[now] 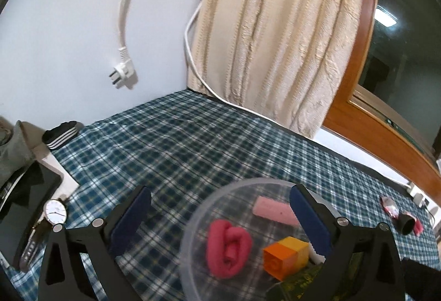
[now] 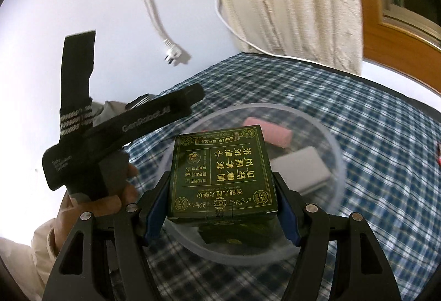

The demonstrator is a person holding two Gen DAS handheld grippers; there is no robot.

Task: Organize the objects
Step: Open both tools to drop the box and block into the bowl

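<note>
I am clamping my right gripper (image 2: 222, 207) on the green box (image 2: 223, 174) above the clear bowl (image 2: 337, 163); my left gripper (image 1: 220, 221) is gaping wide over its rim.

A plain white wall (image 1: 69, 39) meets a cream curtain (image 1: 275, 39) beside a wood-framed window (image 1: 408, 66), dark outside. A blue checked cloth (image 1: 193, 149) covers the table.

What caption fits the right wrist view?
Right gripper holds a dark green box above the clear bowl on the plaid cloth.

Hanging plug (image 1: 122, 75), curtain (image 1: 275, 33), window frame (image 1: 358, 97)
</note>
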